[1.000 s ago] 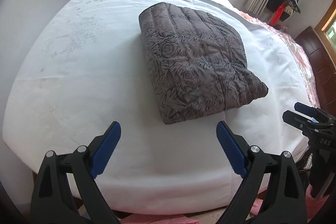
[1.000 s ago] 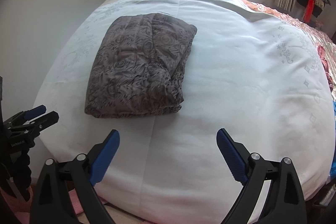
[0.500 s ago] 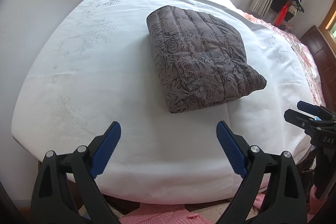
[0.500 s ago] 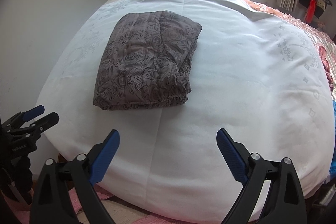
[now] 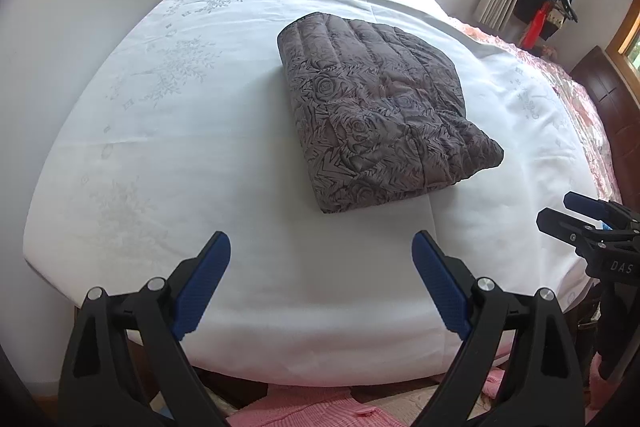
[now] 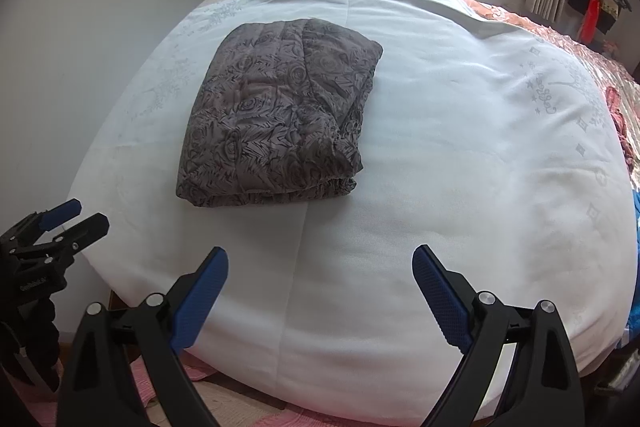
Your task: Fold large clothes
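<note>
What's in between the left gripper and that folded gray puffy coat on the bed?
Nothing but bare white bedsheet. In the left wrist view, the open left gripper sits short of the folded coat, touching nothing.

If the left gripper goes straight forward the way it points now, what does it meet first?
Probably the white embroidered bedsheet, near the front edge of the folded grey rose-patterned quilted garment. The open left gripper holds nothing. Depth is unclear, so it might reach the garment first.

Black tool (image 5: 321, 279) frames, blue ribbed pads (image 5: 204, 283), silver screws; "DAS" mark.
</note>
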The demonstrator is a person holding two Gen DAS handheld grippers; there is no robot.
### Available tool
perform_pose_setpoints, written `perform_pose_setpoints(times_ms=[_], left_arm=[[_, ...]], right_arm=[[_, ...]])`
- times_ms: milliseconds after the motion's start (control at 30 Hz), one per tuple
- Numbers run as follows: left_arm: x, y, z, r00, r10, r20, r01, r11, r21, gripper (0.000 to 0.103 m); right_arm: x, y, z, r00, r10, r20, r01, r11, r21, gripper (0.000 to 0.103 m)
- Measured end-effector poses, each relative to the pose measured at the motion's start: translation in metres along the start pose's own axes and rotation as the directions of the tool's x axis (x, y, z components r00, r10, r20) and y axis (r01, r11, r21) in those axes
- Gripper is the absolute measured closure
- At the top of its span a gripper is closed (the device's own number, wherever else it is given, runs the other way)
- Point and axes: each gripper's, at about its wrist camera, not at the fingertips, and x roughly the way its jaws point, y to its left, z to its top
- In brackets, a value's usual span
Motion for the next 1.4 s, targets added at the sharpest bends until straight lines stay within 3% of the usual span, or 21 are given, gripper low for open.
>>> perform_pose_setpoints(times_ms=[1400], left_arm=[[0.0055, -0.002, 0.0009, 1.0, 0.006, -0.012, -0.006, 1.0, 0.015, 0.012]], right_arm=[[0.0023, 0.0024, 0.0025, 1.0, -0.001, 0.0, 0.001, 1.0, -0.006, 0.009]])
